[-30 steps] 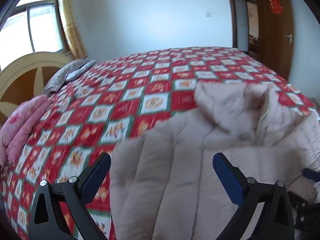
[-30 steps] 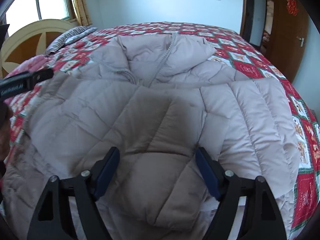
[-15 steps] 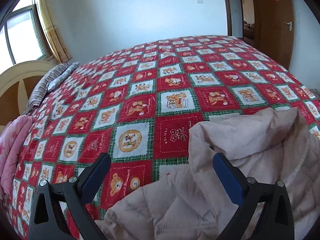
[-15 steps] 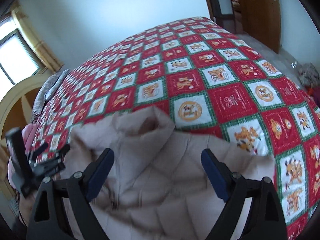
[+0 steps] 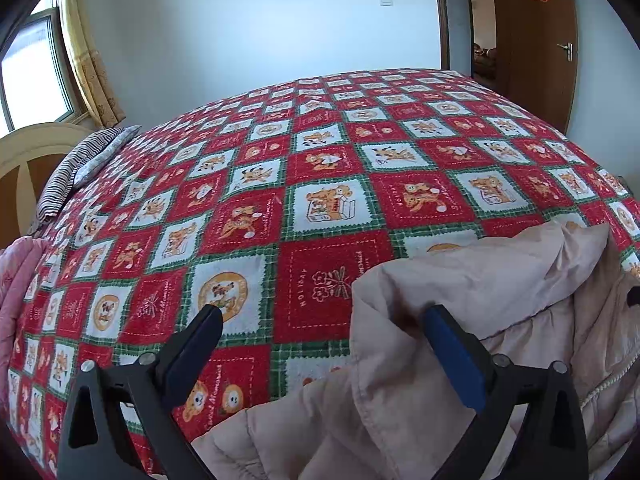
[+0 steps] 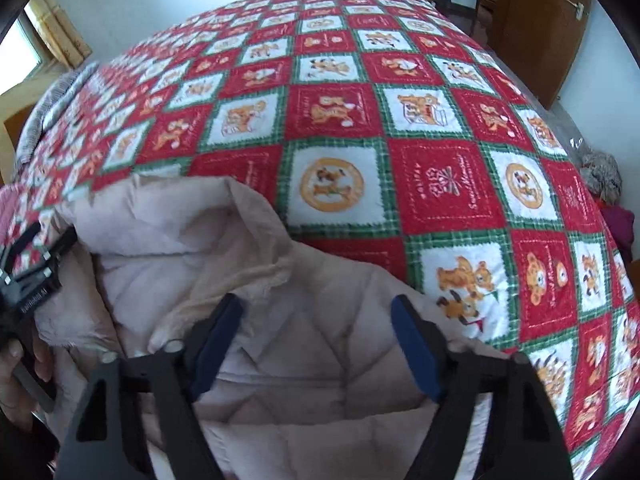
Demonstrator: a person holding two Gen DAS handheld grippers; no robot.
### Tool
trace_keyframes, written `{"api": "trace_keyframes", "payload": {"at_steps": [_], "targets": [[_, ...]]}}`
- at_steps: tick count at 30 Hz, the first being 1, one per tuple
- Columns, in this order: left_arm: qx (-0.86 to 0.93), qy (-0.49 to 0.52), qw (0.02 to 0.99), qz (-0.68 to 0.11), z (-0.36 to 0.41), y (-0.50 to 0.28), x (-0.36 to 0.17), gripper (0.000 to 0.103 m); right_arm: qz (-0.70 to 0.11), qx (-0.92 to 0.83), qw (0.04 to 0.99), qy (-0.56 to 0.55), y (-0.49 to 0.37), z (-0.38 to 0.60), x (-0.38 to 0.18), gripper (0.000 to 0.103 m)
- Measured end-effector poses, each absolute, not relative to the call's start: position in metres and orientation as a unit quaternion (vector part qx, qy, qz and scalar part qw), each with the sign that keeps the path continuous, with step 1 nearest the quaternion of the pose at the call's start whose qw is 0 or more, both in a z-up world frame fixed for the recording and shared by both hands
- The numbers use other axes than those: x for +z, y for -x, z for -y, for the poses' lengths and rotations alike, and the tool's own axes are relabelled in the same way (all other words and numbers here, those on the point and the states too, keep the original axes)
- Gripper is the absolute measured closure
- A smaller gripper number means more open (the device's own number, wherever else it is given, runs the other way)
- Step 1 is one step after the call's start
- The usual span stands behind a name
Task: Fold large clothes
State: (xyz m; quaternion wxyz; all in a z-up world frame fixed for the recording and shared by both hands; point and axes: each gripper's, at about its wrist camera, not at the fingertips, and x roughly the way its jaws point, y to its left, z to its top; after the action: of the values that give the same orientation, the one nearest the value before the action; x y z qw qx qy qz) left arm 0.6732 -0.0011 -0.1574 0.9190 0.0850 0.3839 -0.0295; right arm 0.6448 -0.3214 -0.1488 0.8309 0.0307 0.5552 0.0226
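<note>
A big, puffy, light pink coat (image 6: 256, 248) lies bunched up near the front edge of the bed (image 6: 440, 184). Its soft hood is open and points up the bed.

The left gripper (image 5: 320, 326) tilts downward, its jaws wide and just closing a little, pads pressing on nothing. The right gripper (image 6: 316, 312) points more steeply down, its jaws half-spread and just closing too, gripping nothing. In the right wrist view a hand (image 6: 16, 376) holds the left gripper's handle.
</note>
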Motion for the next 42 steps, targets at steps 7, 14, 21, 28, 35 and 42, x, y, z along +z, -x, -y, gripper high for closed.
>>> {"api": "trace_keyframes", "payload": {"at_steps": [7, 14, 21, 28, 35, 42], "targets": [[-0.060, -0.107, 0.913, -0.388, 0.016, -0.672, -0.160, 0.055, -0.560, 0.039, 0.827, 0.013, -0.642, 0.322, -0.157, 0.042], [-0.068, -0.111, 0.909, -0.395, 0.024, -0.671, -0.166, 0.079, -0.524, 0.066, 0.849, -0.006, -0.662, 0.310, -0.148, 0.038], [-0.087, -0.120, 0.919, -0.367, 0.017, -0.654, -0.149, 0.100, -0.493, 0.075, 0.864, 0.067, -0.655, 0.286, -0.154, 0.091], [-0.096, -0.121, 0.929, -0.337, 0.005, -0.619, -0.134, 0.101, -0.450, 0.079, 0.884, 0.100, -0.618, 0.288, -0.137, 0.096], [-0.102, -0.155, 0.920, -0.344, -0.003, -0.588, -0.158, 0.102, -0.461, 0.070, 0.879, 0.102, -0.604, 0.297, -0.154, 0.097], [-0.109, -0.187, 0.909, -0.357, -0.003, -0.576, -0.175, 0.102, -0.470, 0.072, 0.872, 0.117, -0.589, 0.295, -0.163, 0.097]]}}
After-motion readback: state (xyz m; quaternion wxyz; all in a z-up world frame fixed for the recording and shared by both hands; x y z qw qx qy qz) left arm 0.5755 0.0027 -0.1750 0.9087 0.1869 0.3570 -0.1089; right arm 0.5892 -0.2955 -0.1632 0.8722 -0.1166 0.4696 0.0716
